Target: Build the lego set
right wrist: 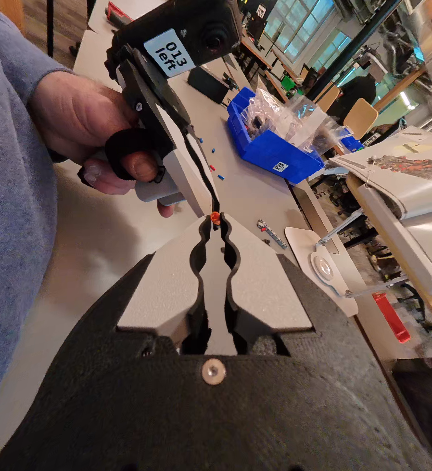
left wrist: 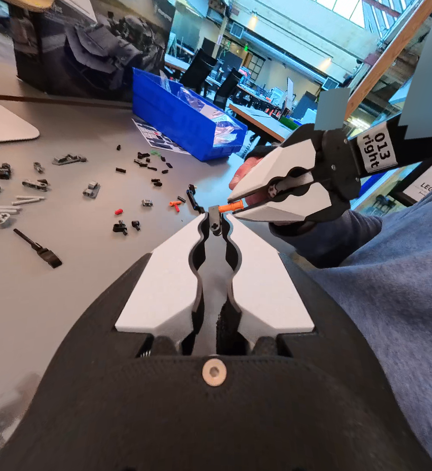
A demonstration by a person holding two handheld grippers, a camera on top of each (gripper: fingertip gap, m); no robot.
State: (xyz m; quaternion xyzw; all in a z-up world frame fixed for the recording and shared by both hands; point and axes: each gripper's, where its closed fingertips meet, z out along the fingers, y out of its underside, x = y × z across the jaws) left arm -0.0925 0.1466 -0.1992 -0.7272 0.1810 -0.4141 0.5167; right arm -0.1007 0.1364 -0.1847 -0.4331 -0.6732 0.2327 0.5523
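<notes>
Grey tabletop (left wrist: 87,267) in a big open workshop carries the whole job, with loose parts scattered over it. Held above it, the left gripper (left wrist: 215,216) has its jaws nearly closed on a small dark grey connector (left wrist: 215,219), which stands upright between the tips with a cross-shaped hole facing the camera. The right gripper (left wrist: 232,207) comes in from the right with its jaws narrowed on an orange pin (left wrist: 231,206), gripped at the flanged end; the pin's free end touches the upper part of the connector and looks to be entering a hole there, though how deep it sits cannot be told. In the right wrist view the pin (right wrist: 215,217) shows end-on between that gripper's tips (right wrist: 215,219), with the left gripper's tips meeting it from above. The step in hand seems to be pushing the pin into the connector. The next move probably calls for a straight push along the pin's axis while the left gripper holds firm, since a sideways load could twist the connector out of its grip. Further out on the table lie more black pins (left wrist: 143,159), another orange piece (left wrist: 175,204), a red stud (left wrist: 118,211), grey axles (left wrist: 27,200) and grey sub-assemblies (left wrist: 91,189). Beyond them stands a blue bin (left wrist: 174,119) of clear bags, with a printed sheet (left wrist: 156,139) beside it. An instruction booklet (right wrist: 393,178) rests on a stand to the right.
</notes>
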